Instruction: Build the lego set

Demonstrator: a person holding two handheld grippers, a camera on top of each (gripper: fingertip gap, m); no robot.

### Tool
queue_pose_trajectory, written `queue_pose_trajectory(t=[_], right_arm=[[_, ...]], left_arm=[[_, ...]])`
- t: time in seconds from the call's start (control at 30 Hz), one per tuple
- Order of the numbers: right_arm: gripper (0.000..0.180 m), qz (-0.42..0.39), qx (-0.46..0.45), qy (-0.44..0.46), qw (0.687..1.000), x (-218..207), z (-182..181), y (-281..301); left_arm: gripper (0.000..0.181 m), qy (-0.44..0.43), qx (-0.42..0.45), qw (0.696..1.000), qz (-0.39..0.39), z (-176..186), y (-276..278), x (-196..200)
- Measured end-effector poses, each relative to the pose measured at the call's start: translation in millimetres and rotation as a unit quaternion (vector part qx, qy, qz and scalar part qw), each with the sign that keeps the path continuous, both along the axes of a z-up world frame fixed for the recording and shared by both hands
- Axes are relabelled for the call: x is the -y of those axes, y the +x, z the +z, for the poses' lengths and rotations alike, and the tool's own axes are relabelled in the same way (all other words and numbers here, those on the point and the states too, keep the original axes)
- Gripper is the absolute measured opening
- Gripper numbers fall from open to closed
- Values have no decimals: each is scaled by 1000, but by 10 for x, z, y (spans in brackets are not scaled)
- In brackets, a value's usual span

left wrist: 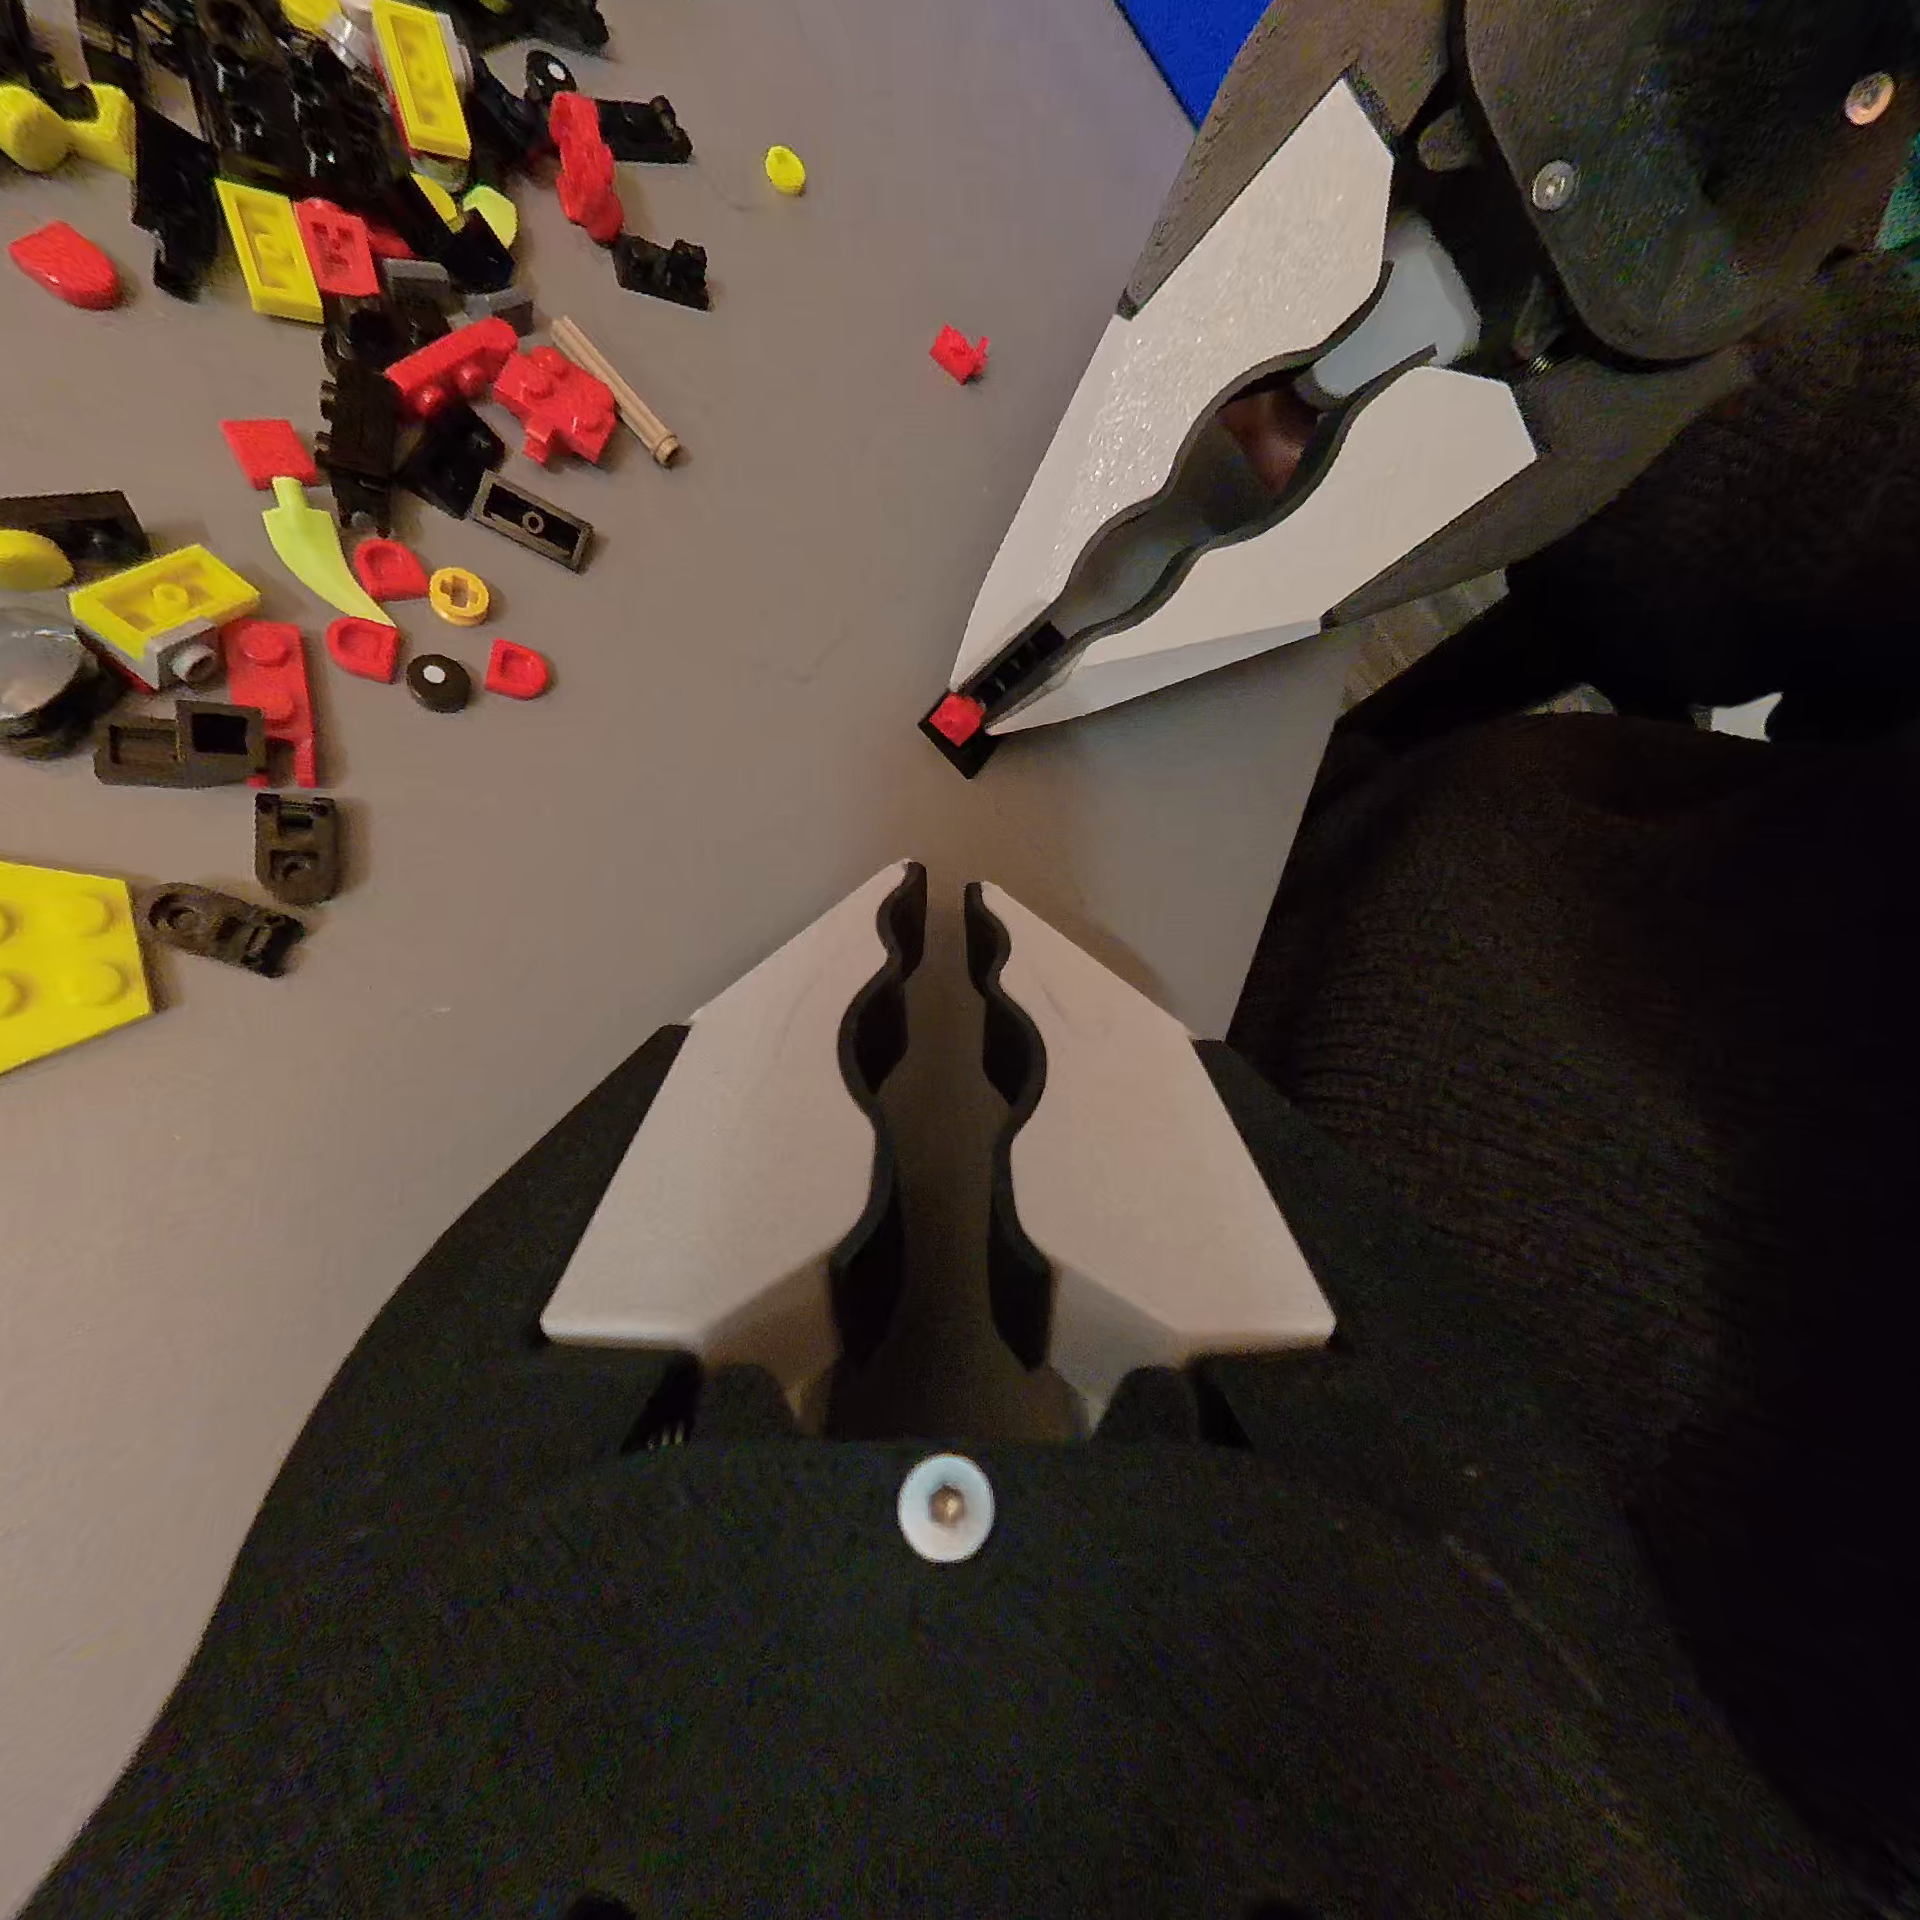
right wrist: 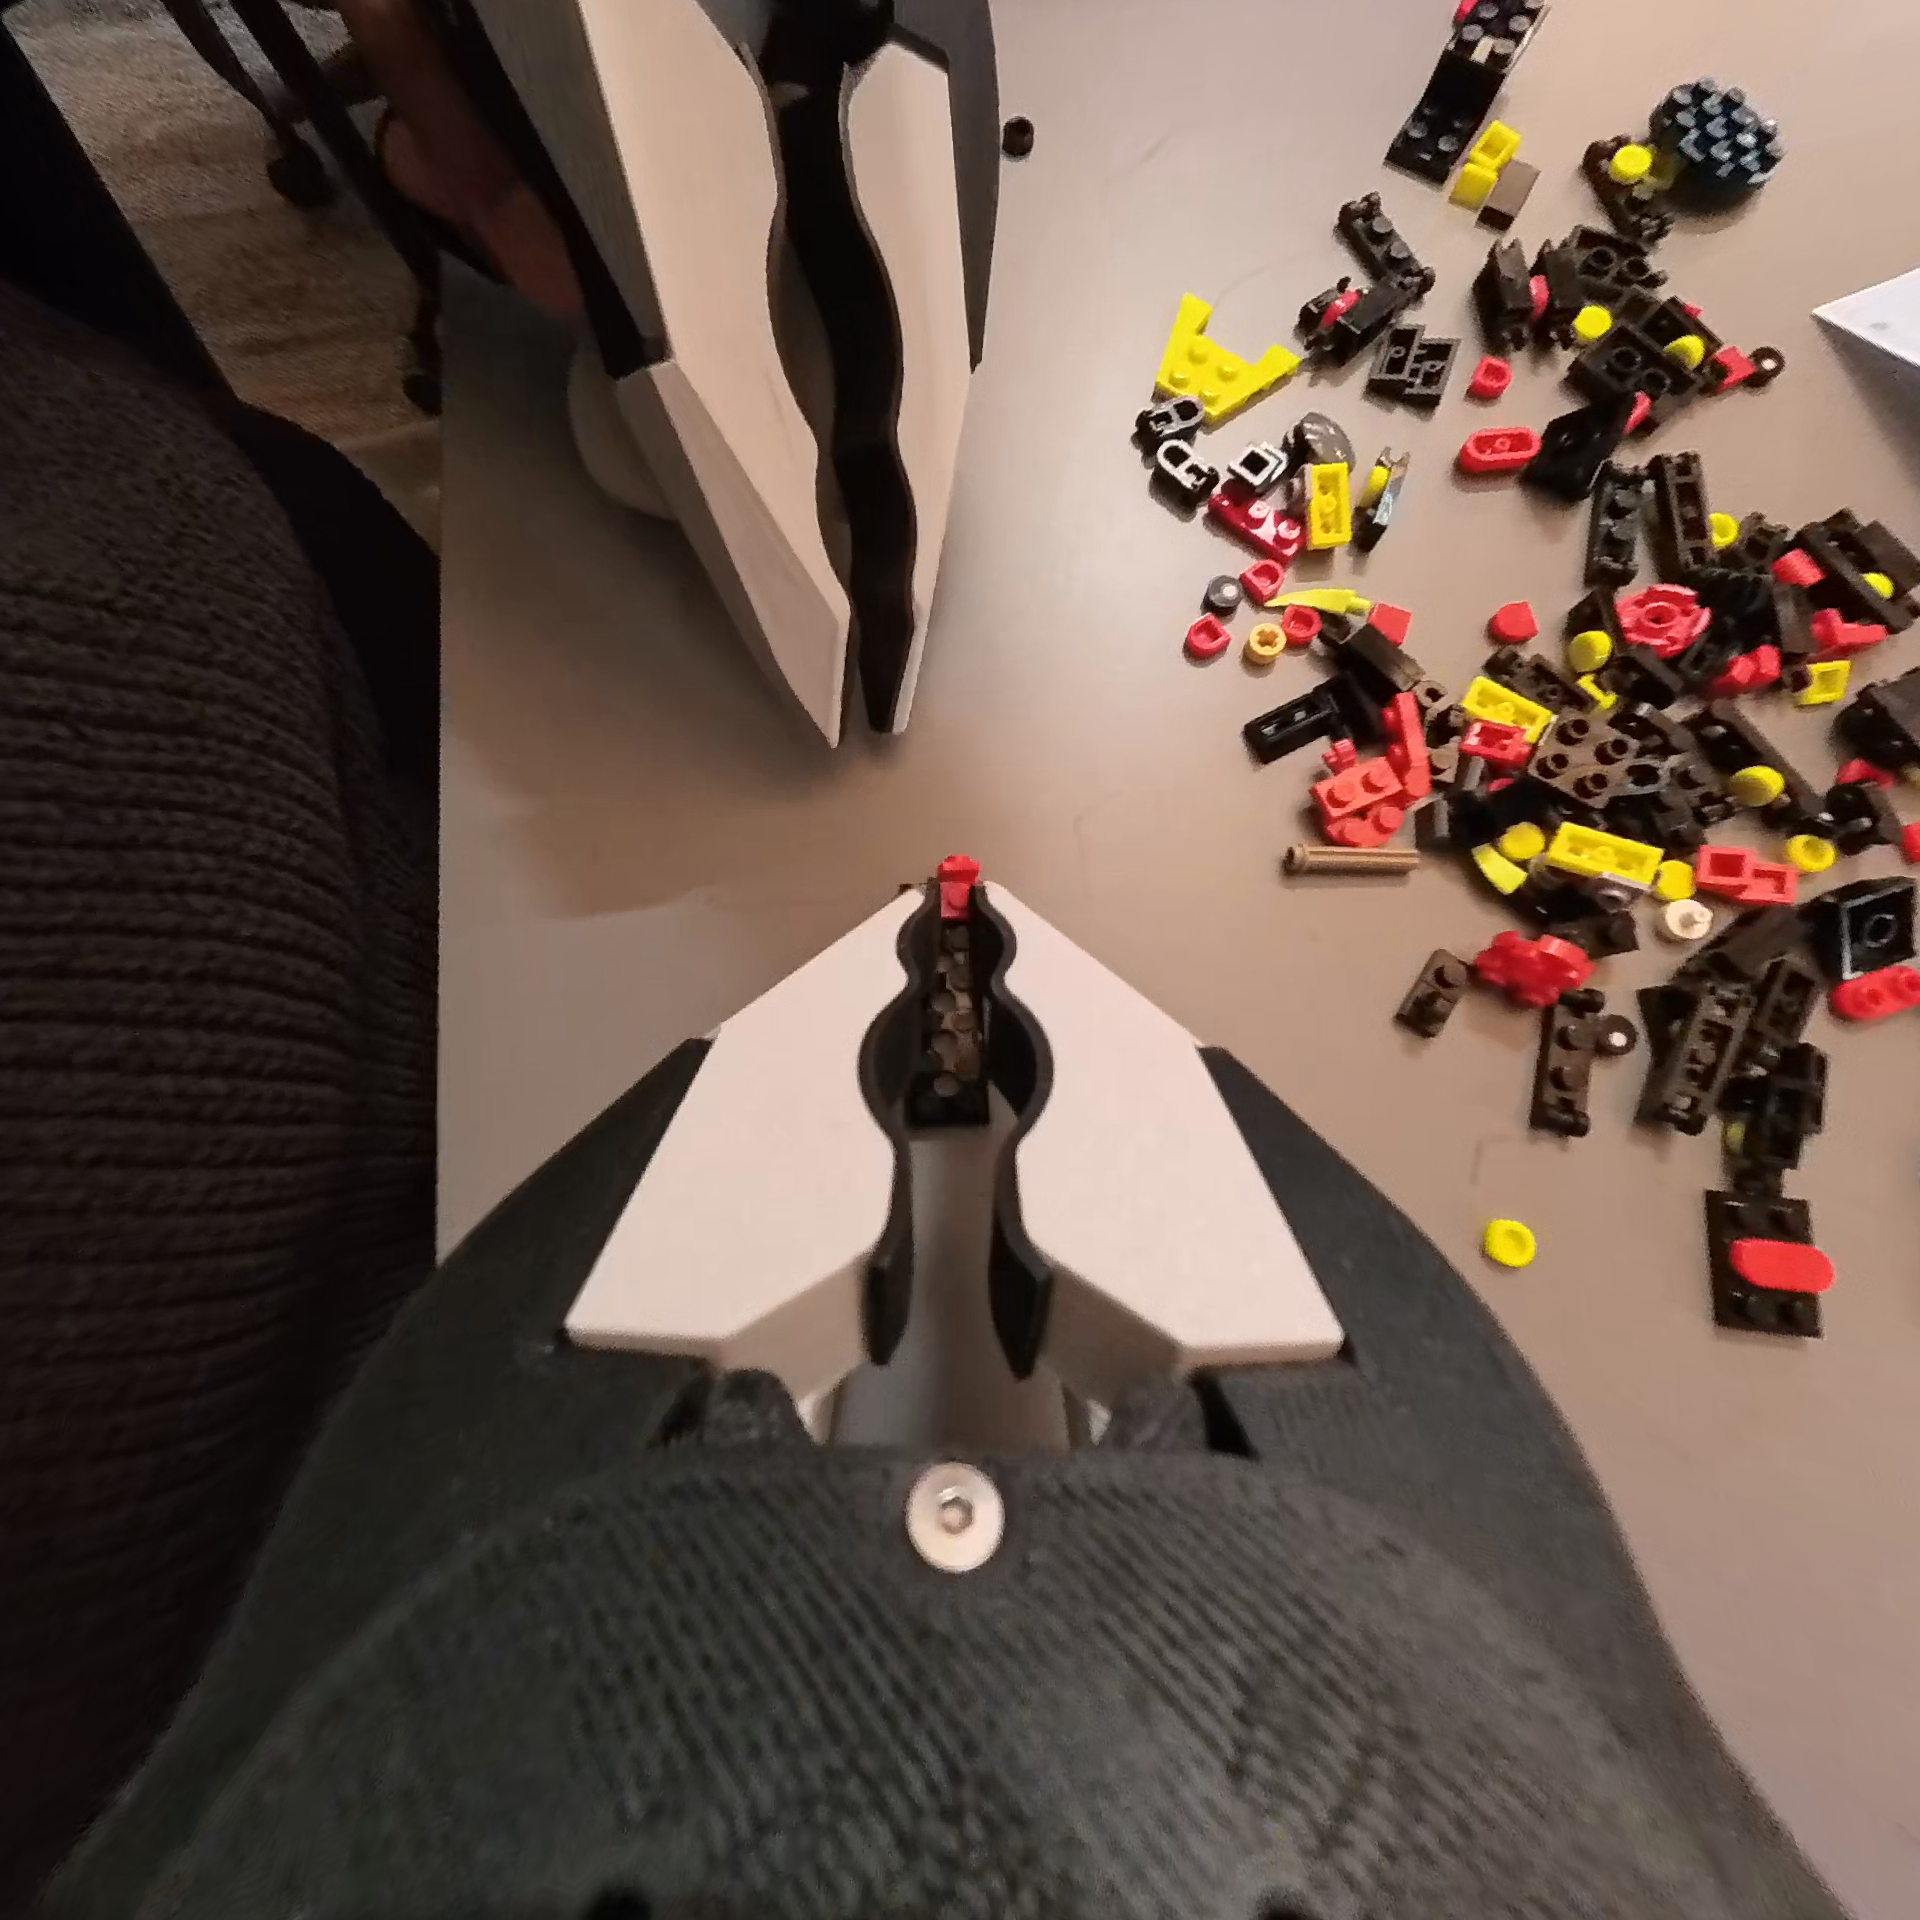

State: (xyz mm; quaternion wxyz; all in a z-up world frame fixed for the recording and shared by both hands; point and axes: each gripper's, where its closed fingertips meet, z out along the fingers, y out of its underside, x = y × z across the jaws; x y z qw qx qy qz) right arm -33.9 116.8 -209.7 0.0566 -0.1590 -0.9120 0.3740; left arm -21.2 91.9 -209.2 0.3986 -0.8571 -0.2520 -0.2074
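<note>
My right gripper [right wrist: 956, 891] is shut on a long black Lego plate [right wrist: 945, 1023] that lies lengthwise between its fingers. A small red piece [right wrist: 957, 875] sits on the plate's far end, just past the fingertips. In the left wrist view the right gripper [left wrist: 977, 715] comes in from the upper right, with the red piece [left wrist: 956, 717] on the black plate's tip just above the table. My left gripper [left wrist: 942, 883] is empty, with only a narrow gap between its fingers. It points at the plate's tip, a short way from it. It also shows in the right wrist view [right wrist: 864, 732].
A pile of loose black, red and yellow pieces [left wrist: 364, 312] covers the grey table [left wrist: 727, 727]; it lies right in the right wrist view [right wrist: 1610, 727]. A lone red piece [left wrist: 958, 353] and a yellow stud [left wrist: 785, 169] lie apart. Dark knitted fabric [left wrist: 1558, 1143] lies past the table edge. The grippers are tip to tip, or close to it.
</note>
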Motion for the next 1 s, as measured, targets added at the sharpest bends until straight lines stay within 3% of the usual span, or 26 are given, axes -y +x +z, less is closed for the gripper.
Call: queue_pose_trajectory(t=[0.03, 1.0], right_arm=[[3, 1, 1, 1, 1000, -2, -5, -3], [0, 4, -23, 21, 999, 38, 32, -71]], left_arm=[[5, -1, 0, 1000, 0, -4, 1, -2], [5, -6, 10, 1000, 3, -54, -4, -59]])
